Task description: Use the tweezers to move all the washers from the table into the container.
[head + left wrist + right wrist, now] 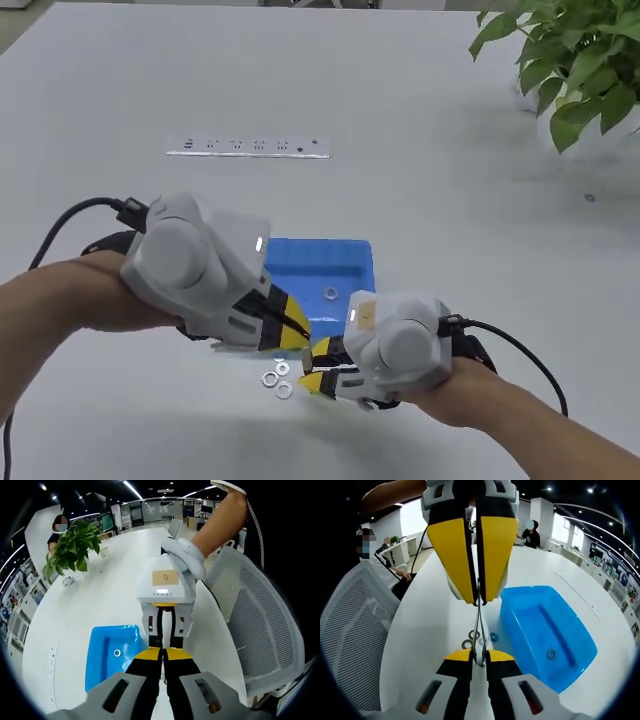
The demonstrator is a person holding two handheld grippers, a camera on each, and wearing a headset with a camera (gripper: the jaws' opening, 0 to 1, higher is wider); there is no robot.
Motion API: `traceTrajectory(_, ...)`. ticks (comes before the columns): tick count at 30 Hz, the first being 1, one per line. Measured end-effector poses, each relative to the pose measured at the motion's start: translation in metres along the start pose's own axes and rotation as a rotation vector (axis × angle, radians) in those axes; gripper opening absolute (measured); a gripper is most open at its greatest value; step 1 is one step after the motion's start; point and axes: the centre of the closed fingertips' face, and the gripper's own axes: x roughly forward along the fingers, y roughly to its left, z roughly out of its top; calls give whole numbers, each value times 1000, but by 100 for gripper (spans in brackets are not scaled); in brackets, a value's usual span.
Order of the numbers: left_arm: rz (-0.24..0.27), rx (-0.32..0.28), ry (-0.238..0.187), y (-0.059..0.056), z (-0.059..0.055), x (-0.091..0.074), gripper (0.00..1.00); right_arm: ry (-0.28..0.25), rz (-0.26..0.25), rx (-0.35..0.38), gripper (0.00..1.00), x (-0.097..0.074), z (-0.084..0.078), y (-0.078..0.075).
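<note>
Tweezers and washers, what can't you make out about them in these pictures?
Tweezers: in the head view, buried between the left gripper and right gripper; in the right gripper view, both ends are covered by the grippers' jaws.
Washers: tiny in the head view; more may lie under the grippers.
</note>
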Motion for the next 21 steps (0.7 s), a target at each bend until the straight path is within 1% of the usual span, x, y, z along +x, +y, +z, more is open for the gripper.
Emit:
traceTrajectory(4, -3, -1, -4, 0, 1, 1, 5, -6, -2, 9, 10, 0, 0, 1)
traceTrajectory(13, -3, -1, -5, -1, 1, 1, 5, -1, -1, 16, 10, 0, -1, 1)
traceTrajectory(21, -1, 5, 5, -2, 0, 0, 5, 10, -3, 6, 10, -1, -1, 2)
